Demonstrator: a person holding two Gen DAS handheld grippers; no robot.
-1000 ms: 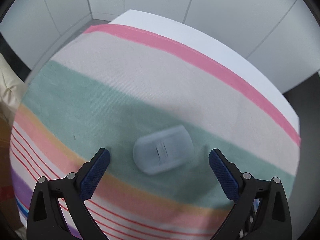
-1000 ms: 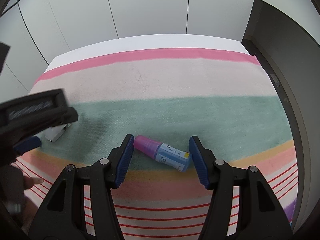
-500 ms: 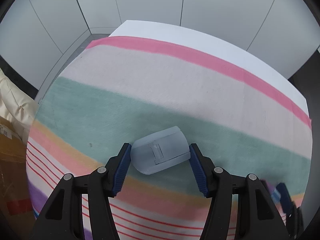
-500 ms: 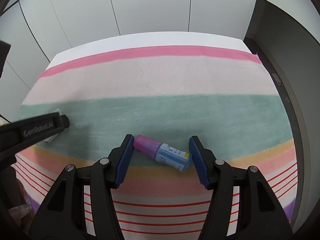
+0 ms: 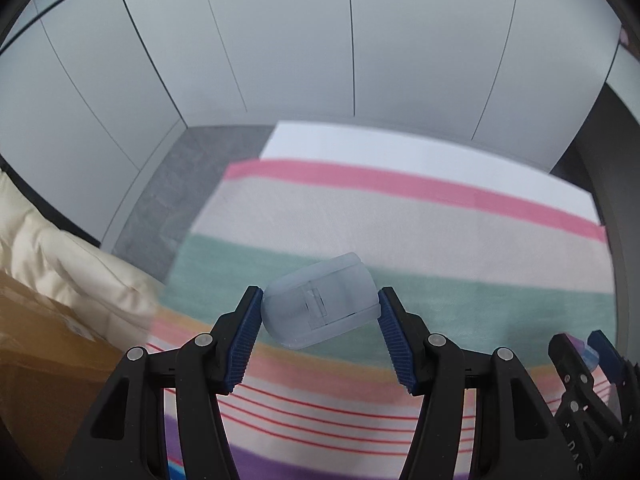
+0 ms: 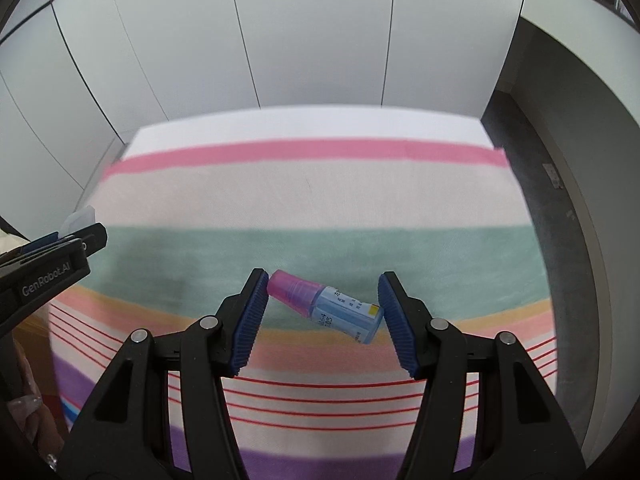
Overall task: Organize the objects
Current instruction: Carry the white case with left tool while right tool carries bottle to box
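1. Above the striped cloth (image 5: 420,236) on the desk, the left hand-held gripper (image 5: 318,312) is clamping a pale blue case (image 5: 320,304) between its blue pads (image 5: 245,332), part-closed to the case's width; the case is looking lifted, tilted, clear of the cloth.
2. Right hand-held gripper (image 6: 322,308) is closing partway around a small bottle (image 6: 326,305), touching the pink cap end on the left pad and the base corner on the right pad; whether it is off the cloth, cannot tell.
3. Risk: the case is smooth and rounded and the pads are catching only its ends, so it is likely to pivot or slip out on a fast swing.
4. Risk: the bottle is sitting diagonal between the pads, held by cap and corner only; it is likely to rotate or pop free.
5. Case long axis is running across the jaws, rising to the right, rounded end left.
6. Bottle long axis is running upper-left to lower-right, cap pointing left, base right, lying on its side.
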